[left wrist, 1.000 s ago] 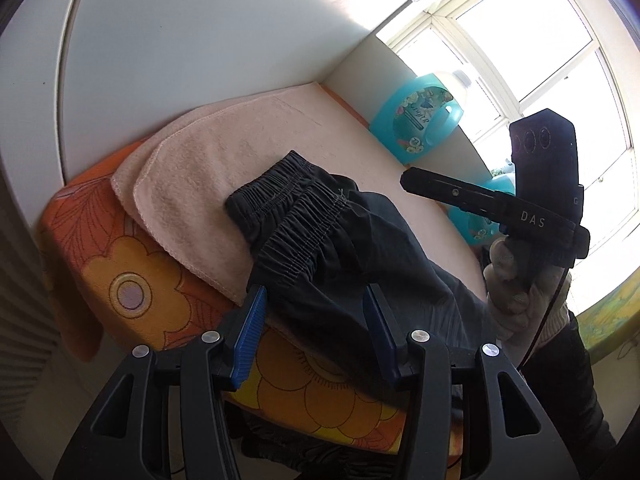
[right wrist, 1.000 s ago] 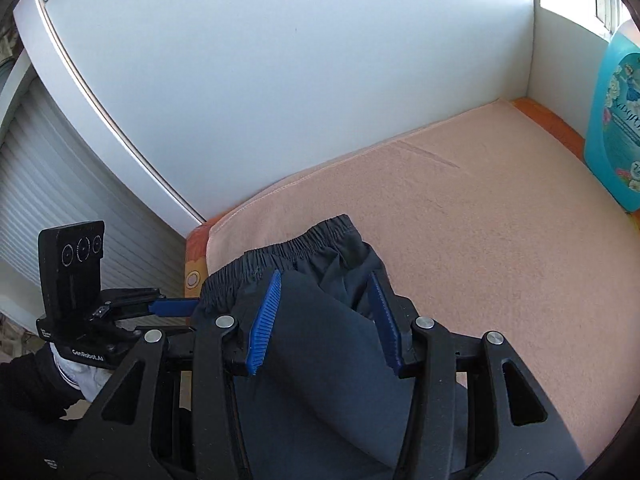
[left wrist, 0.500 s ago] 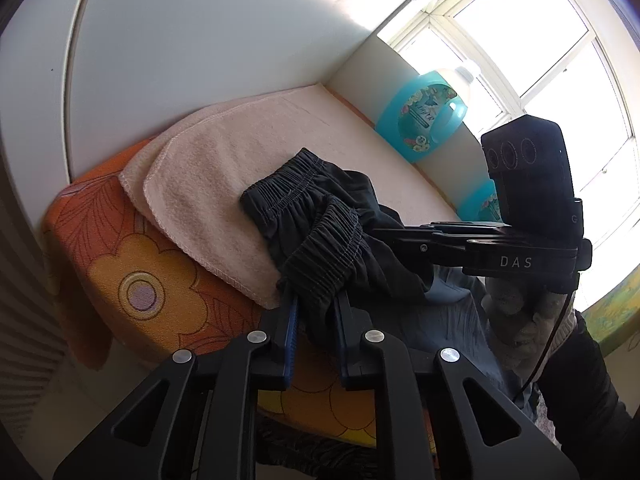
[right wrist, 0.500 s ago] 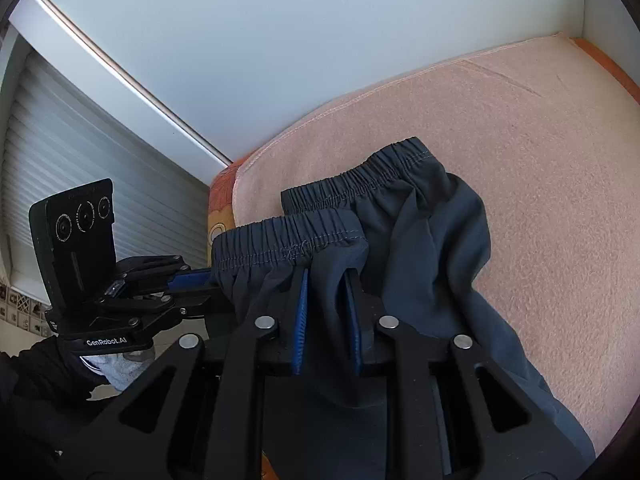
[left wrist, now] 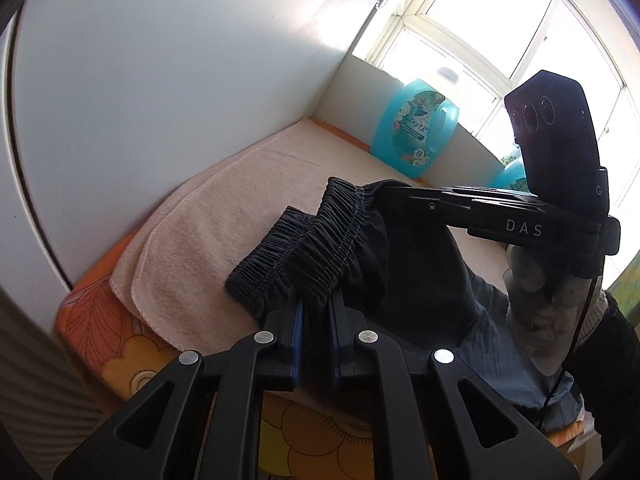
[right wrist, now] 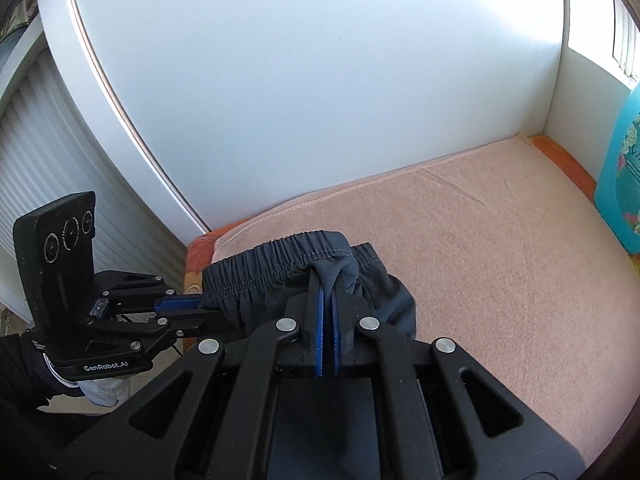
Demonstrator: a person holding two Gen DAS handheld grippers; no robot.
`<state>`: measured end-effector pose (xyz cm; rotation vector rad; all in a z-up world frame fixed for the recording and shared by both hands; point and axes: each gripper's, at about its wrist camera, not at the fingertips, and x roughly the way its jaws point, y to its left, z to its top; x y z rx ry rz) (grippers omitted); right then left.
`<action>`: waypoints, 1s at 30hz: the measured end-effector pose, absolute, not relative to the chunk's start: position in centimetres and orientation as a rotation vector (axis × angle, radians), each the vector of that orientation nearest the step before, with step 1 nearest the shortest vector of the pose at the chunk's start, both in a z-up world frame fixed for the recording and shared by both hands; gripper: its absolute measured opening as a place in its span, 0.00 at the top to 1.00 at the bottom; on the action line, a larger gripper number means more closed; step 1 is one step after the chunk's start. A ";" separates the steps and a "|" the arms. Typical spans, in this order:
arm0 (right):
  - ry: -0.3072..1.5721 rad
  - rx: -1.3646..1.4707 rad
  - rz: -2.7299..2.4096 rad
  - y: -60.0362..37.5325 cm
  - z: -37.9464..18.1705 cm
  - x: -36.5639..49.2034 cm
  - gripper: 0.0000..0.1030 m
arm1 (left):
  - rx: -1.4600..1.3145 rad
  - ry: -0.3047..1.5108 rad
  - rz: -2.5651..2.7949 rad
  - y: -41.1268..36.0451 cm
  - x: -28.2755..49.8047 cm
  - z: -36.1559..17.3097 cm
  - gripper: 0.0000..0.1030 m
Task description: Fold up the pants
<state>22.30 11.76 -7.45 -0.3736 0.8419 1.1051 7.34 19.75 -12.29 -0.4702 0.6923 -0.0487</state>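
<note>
**Both grippers clamped on the waistband of the dark pants**

The left gripper (left wrist: 316, 300) has just been closing, and its blue pads now pinch the gathered elastic waistband of the dark grey pants (left wrist: 416, 264). The right gripper (right wrist: 328, 300) is likewise clamped on the waistband, a fold of fabric squeezed between its nearly touching pads. The two grips sit at opposite ends of the waistband, which is stretched between them and raised off the surface.

The pants lie near the front edge of a peach towel (right wrist: 500, 264), with the rest of the cloth trailing toward the person. The towel covers an orange flowered mat (left wrist: 108, 344). A turquoise detergent bottle (left wrist: 412, 128) stands at the far corner against the white wall (right wrist: 320, 100), below the window (left wrist: 500, 32). A gloved hand (left wrist: 540, 312) holds the right gripper.
</note>
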 end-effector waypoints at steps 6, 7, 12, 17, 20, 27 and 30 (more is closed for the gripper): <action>0.946 -0.383 1.086 13.2 -11.3 25.2 0.96 | -0.429 0.768 0.017 19.4 8.8 -14.4 0.91; 0.959 -0.394 1.087 13.3 -11.6 25.3 0.96 | -0.436 0.774 0.021 19.4 8.8 -14.5 0.90; 0.926 -0.407 1.077 13.0 -11.5 25.5 0.59 | -0.430 0.765 0.081 19.3 8.1 -14.2 0.74; 0.989 -0.344 1.095 12.7 -12.1 27.5 0.34 | -0.471 0.788 0.106 19.8 8.7 -14.8 0.56; 1.065 -0.311 1.122 12.8 -13.0 28.4 0.34 | -0.466 0.790 0.102 19.6 9.0 -14.9 0.56; 1.147 -0.275 1.207 13.4 -14.2 27.4 0.75 | -0.433 0.775 0.097 18.3 9.6 -15.0 0.63; 1.100 -0.298 1.185 13.4 -14.0 26.4 0.85 | -0.436 0.762 0.095 18.2 9.3 -15.2 0.75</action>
